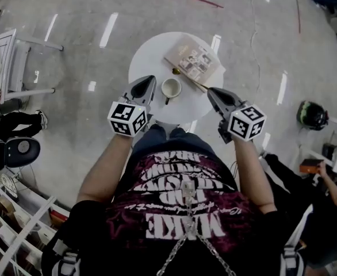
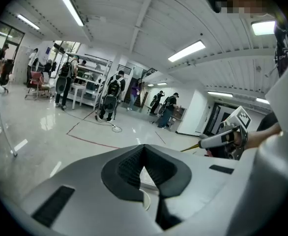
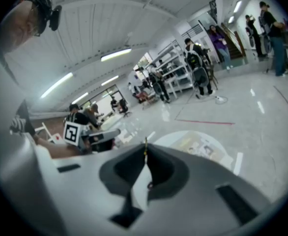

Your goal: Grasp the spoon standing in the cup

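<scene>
Overhead, the spoon slants just beyond the cup; the left gripper view shows the left gripper closed and empty; the right gripper view shows the right gripper clamped on the spoon's handle tip, so grip firmly and lift level.

Wearing black short-sleeved T-shirt printed with white and pink lettering; metal chain hanging at front; apparently blue denim trousers. Carrying left gripper and right gripper, grey, wedge-nosed, each bearing white cube with black square markers.
</scene>
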Tool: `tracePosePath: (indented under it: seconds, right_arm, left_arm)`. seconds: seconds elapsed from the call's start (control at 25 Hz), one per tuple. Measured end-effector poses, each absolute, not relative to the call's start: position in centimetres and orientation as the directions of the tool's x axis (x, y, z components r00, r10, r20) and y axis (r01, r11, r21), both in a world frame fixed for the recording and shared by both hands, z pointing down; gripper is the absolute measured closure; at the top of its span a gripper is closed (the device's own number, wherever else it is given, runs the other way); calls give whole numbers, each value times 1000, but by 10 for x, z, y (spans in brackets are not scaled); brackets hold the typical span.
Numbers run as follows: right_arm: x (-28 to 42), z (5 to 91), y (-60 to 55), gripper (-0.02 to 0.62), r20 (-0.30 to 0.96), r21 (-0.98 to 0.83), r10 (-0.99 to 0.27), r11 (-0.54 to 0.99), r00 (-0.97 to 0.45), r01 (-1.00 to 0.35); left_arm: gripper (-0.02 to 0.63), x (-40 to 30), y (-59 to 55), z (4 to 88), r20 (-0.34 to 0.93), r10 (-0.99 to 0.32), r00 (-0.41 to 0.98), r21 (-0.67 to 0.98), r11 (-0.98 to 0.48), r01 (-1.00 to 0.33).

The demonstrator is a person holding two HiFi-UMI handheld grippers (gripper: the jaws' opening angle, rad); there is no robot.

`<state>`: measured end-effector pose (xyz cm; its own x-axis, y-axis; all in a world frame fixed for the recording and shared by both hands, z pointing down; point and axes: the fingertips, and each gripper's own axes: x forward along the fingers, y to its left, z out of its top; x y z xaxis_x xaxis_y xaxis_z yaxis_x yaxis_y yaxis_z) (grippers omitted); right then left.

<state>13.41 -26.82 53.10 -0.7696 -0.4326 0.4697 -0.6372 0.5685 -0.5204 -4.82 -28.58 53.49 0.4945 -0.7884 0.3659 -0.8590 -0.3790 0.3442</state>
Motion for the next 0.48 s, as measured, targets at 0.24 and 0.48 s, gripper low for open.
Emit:
tracePosePath:
  seconds: [0.24,0.48]
  right_arm:
    - [118,582,-262,560,555,-511,-363,560,-748,-651]
    - [110,629,-252,560,618,-515,-297,547,-728,-660]
  left_arm:
    - [581,-68,-288,566,396,-787,473,403,-315,-860]
    - [581,-72,-284,579,408,-777,479,380,-333,-863]
